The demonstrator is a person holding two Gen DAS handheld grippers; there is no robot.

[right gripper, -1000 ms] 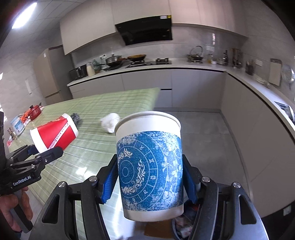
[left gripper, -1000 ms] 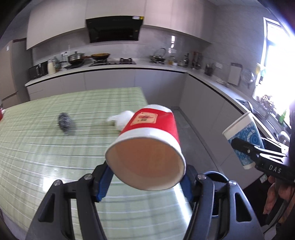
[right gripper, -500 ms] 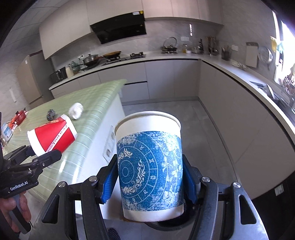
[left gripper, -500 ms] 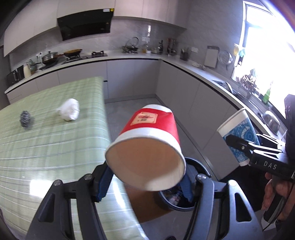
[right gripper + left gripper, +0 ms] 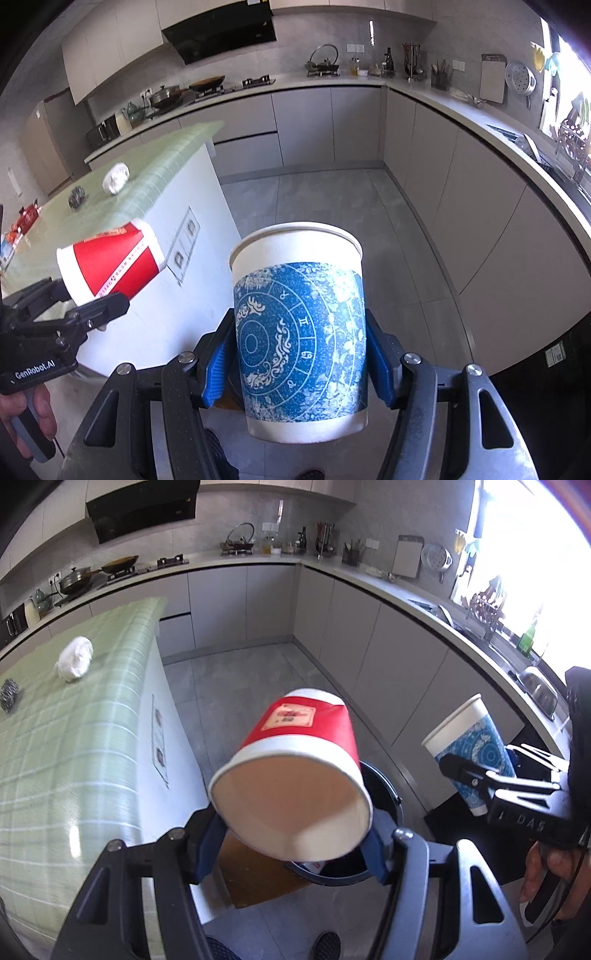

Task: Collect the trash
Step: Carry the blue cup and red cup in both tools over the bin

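The left hand-held gripper (image 5: 295, 843) has its blue pads pressed against the sides of a red paper cup (image 5: 295, 768), which lies tilted with its open mouth toward the camera and its base pointing away. Just behind and below that cup is the black trash bin (image 5: 384, 794), standing on the grey floor with a brown mat (image 5: 255, 878) beside it; the cup hangs over the bin's near rim. Right of the bin, the right hand-held gripper (image 5: 301, 363) is clamped at about half its spread on a blue patterned paper cup (image 5: 301, 332), held upright in its own view with the white rim on top; seen from the left wrist, this cup leans to the left, above the floor beside the bin. A hand (image 5: 546, 871) grips that gripper's handle. Left of the bin stands the counter (image 5: 55, 760) with its green checked cover. Farther from the bin along the counter lie a crumpled white paper wad (image 5: 75, 658) and, near it, a metal scouring ball (image 5: 8, 695), apart from each other. Beyond the bin, grey cabinets line the far wall.
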